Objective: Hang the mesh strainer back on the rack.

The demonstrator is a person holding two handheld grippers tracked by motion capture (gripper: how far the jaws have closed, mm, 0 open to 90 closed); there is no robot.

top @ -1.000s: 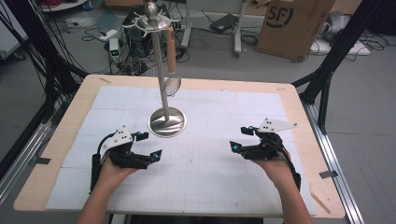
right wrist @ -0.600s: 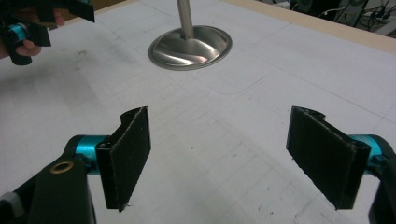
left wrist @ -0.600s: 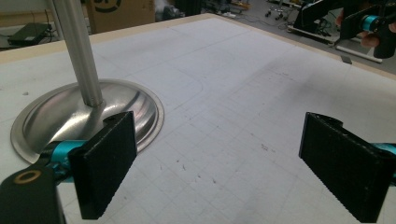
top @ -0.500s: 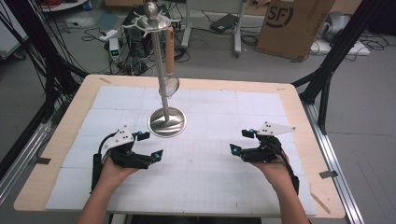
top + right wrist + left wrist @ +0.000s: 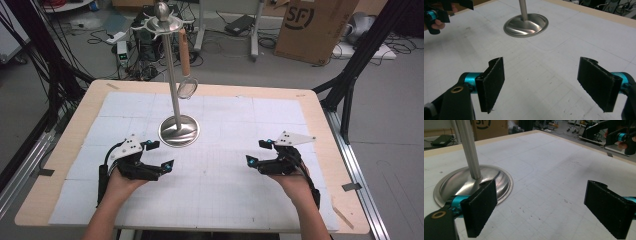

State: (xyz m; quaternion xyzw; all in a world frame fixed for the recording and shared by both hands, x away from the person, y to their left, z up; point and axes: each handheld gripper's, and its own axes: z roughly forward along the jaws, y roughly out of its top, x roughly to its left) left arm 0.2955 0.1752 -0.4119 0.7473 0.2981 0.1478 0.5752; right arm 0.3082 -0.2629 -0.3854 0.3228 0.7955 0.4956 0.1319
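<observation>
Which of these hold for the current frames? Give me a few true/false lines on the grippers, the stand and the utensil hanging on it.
1. Both grippers have their jaws apart with nothing between them. True: left gripper, right gripper.
2. The metal stand lies tipped over on the mat. False: it is upright on its round base.
3. A utensil with a wooden handle hangs from the top of the stand. True.
4. The right gripper touches the stand's base. False: bare white mat lies between them.
5. The stand is closer to the left gripper than to the right one. True.
</observation>
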